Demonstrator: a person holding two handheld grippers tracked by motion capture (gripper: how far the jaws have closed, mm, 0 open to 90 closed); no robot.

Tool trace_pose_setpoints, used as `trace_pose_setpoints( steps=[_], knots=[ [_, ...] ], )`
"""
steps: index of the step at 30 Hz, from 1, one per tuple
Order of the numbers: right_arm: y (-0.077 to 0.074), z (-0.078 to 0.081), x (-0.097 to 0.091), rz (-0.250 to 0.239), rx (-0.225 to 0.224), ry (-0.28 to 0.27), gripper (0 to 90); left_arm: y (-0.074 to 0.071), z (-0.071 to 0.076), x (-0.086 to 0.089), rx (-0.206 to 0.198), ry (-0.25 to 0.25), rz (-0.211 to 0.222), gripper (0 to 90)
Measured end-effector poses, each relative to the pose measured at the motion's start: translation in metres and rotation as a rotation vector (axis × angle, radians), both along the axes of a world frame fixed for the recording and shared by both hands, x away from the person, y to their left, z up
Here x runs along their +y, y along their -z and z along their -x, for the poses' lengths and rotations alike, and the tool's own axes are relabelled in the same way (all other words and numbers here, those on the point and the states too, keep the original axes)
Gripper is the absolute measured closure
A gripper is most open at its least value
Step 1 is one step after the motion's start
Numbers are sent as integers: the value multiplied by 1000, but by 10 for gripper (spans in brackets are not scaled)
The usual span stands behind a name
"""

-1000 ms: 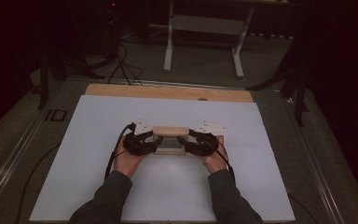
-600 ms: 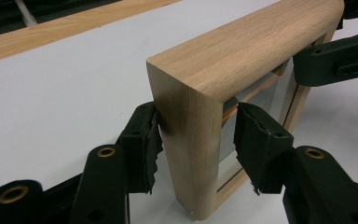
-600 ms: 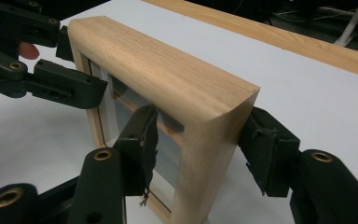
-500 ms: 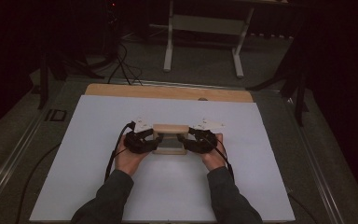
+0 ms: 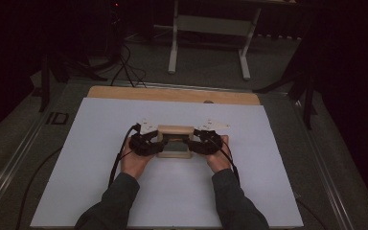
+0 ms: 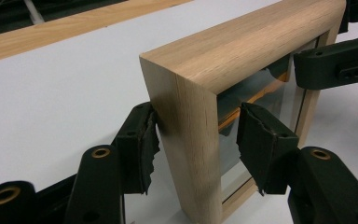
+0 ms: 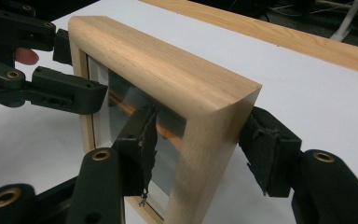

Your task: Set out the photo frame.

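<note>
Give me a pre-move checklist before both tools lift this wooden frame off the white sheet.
1. Left tool straddles one upright side of the light wooden picture frame: ok.
2. Left pads tight on the wood: not ok, a gap shows at the inner pad.
3. Right tool straddles the opposite side: ok.
4. Right pads firmly pressed: cannot tell.
5. Frame stands upright on the white sheet: ok.
6. Glass pane free of pad pressure: cannot tell.

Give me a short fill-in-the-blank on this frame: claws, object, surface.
1. Both claws straddle a ____ picture frame.
2. The frame stands on a ____ sheet covering the table.
3. The left claw sits at one upright side, the right claw at the ____ side.

Missing words: wooden; white; opposite
</note>
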State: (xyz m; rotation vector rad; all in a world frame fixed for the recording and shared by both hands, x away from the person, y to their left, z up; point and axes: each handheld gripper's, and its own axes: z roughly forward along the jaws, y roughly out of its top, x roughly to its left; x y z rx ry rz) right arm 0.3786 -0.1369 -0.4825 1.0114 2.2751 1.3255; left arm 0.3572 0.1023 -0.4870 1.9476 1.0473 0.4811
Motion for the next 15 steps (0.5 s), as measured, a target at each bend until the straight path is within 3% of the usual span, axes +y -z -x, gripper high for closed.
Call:
trace_pose_setpoints(
  steps=[15],
  knots=[
    [-1,-3,-4,-6,24,-5,440,5,-6,-2,55,0,14,391]
  ],
)
